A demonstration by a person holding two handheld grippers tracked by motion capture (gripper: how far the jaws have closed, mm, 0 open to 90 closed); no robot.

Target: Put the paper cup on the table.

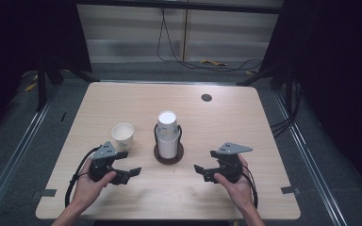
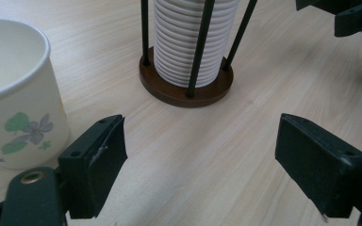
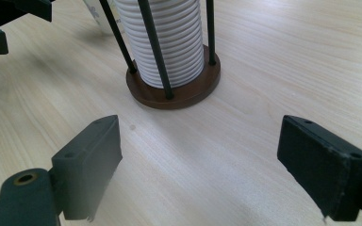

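Note:
A tall stack of white paper cups point(image 1: 168, 134) stands in a black wire holder on a round brown base point(image 1: 168, 157) at the table's middle. The stack point(image 2: 188, 37) and its base point(image 2: 184, 89) rise ahead of the left jaws, and the same stack point(image 3: 165, 42) stands ahead of the right jaws. A single white cup point(image 1: 122, 136) with a flower print point(image 2: 14, 94) stands upright left of the holder. My left gripper point(image 1: 126, 174) rests open just in front of that cup, empty. My right gripper point(image 1: 206, 173) stands open right of the holder, empty.
The light wooden table point(image 1: 245, 117) has a small round dark grommet point(image 1: 206, 97) near its far edge. Cables point(image 1: 179, 56) lie on the floor beyond the table. Metal rails run along both sides of the floor.

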